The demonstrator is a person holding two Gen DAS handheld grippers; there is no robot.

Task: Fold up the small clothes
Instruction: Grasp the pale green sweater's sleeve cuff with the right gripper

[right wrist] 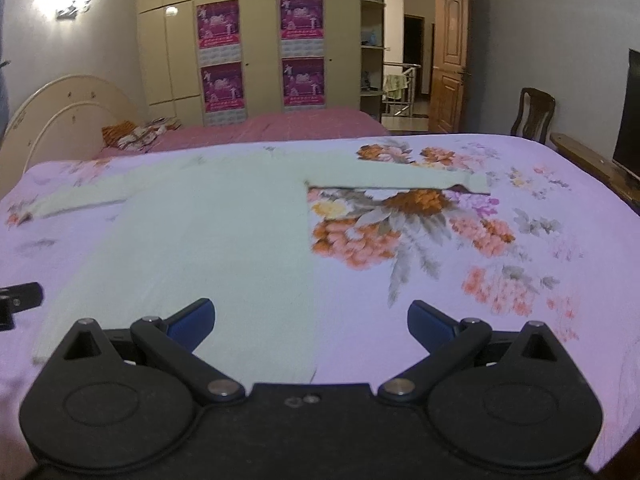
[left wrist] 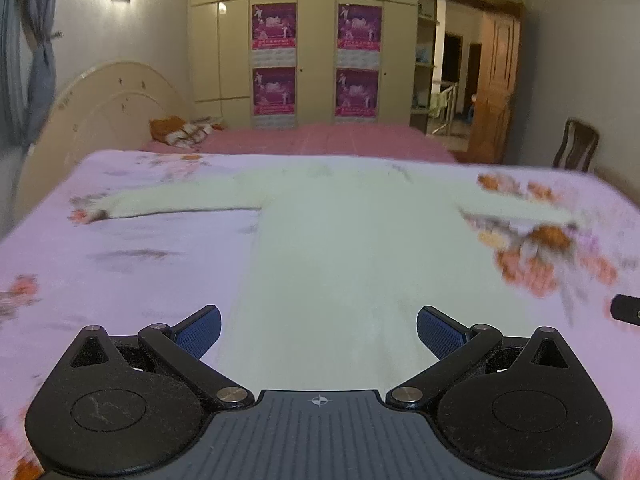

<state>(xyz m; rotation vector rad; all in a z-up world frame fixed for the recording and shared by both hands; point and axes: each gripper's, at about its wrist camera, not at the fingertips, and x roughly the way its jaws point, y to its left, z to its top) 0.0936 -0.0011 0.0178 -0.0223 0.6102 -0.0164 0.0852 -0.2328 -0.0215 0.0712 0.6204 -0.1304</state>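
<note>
A small pale white long-sleeved top [left wrist: 340, 248] lies flat on a pink floral sheet [left wrist: 120, 272], both sleeves spread sideways, hem toward me. My left gripper [left wrist: 319, 330] is open and empty, just above the hem, near its middle. In the right wrist view the same top [right wrist: 208, 240] fills the left half. My right gripper [right wrist: 311, 322] is open and empty over the top's near right corner. A black part of the left gripper shows at that view's left edge [right wrist: 20, 300], and of the right gripper at the left wrist view's right edge [left wrist: 626, 308].
The sheet covers a raised surface with edges at left and right. Behind it are a bed with a pink cover [left wrist: 320, 140], a cream headboard [left wrist: 100, 112], a wardrobe with posters [left wrist: 316, 60], a wooden chair [right wrist: 536, 116], a dark screen [right wrist: 630, 112] and an open door.
</note>
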